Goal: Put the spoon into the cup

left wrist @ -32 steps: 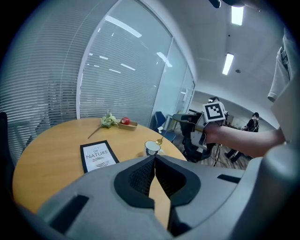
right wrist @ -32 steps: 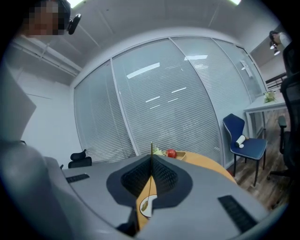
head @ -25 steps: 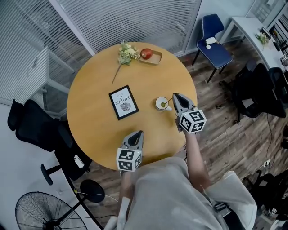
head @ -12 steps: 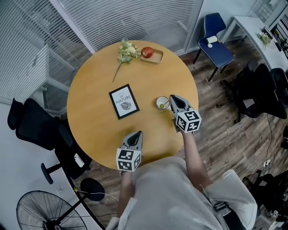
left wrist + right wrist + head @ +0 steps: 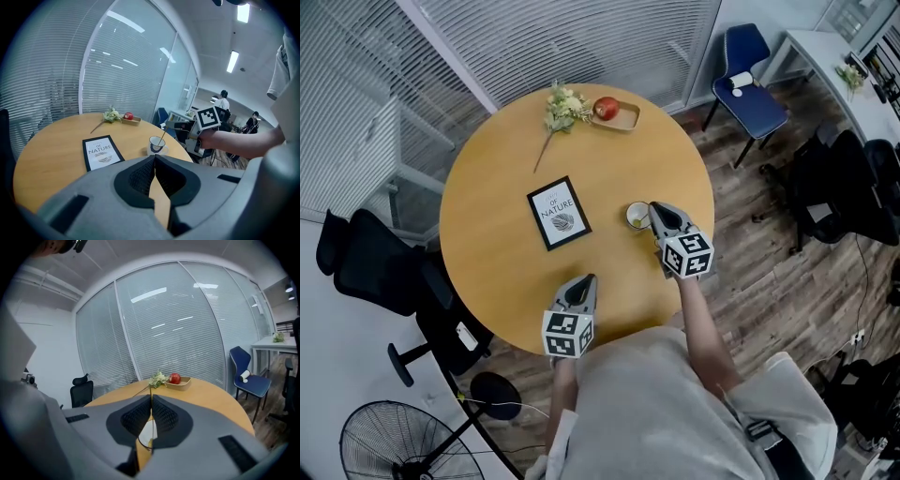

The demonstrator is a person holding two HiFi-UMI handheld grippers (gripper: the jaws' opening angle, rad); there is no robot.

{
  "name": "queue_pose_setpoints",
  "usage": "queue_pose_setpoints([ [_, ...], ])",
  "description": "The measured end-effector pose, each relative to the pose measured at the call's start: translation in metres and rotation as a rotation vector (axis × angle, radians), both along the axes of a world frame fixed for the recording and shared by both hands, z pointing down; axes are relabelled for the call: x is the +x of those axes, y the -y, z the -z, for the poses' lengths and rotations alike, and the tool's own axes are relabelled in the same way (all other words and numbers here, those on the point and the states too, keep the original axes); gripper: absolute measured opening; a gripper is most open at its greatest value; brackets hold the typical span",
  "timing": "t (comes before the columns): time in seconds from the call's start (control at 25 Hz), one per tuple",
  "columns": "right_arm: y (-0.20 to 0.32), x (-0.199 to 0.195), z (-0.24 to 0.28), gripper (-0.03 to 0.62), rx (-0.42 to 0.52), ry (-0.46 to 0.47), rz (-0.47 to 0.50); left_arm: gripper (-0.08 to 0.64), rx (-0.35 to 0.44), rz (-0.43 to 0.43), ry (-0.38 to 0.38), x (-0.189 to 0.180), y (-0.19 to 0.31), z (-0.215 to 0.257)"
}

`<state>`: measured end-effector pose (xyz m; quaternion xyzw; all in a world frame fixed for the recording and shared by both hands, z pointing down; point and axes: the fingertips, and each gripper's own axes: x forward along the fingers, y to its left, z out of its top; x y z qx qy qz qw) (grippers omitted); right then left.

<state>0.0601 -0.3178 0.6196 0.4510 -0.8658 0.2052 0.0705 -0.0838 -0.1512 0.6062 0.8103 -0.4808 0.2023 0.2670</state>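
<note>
- Fingers (image 5: 136, 417) of the right gripper (image 5: 656, 210) pinch the spoon (image 5: 161, 137) handle, its bowl already inside the cup (image 5: 637, 217) at the bench's (image 5: 497, 159) three o'clock.
- The left gripper (image 5: 584, 281) has its fingers together and empty, idle at six o'clock, probably to stay clear.

The left gripper (image 5: 154, 157) fills the bottom, its jaws pressed together with nothing between them. Beyond it on the round tabletop (image 5: 51, 150) lie a card (image 5: 101, 153) and a white cup (image 5: 155, 145). A spoon (image 5: 161, 137) slants up out of the cup to the tip of the right gripper (image 5: 168, 124). At the far edge sits a tray (image 5: 132, 122) with an apple (image 5: 128, 116), beside flowers (image 5: 111, 115).
</note>
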Motion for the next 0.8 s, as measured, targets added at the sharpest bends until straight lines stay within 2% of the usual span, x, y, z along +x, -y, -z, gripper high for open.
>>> queue_pose_setpoints([
  [0.8, -0.005, -0.011, -0.038, 0.014, -0.056, -0.067, 0.07, 0.009, -0.013, 0.014, -0.002, -0.001, 0.007, -0.004],
])
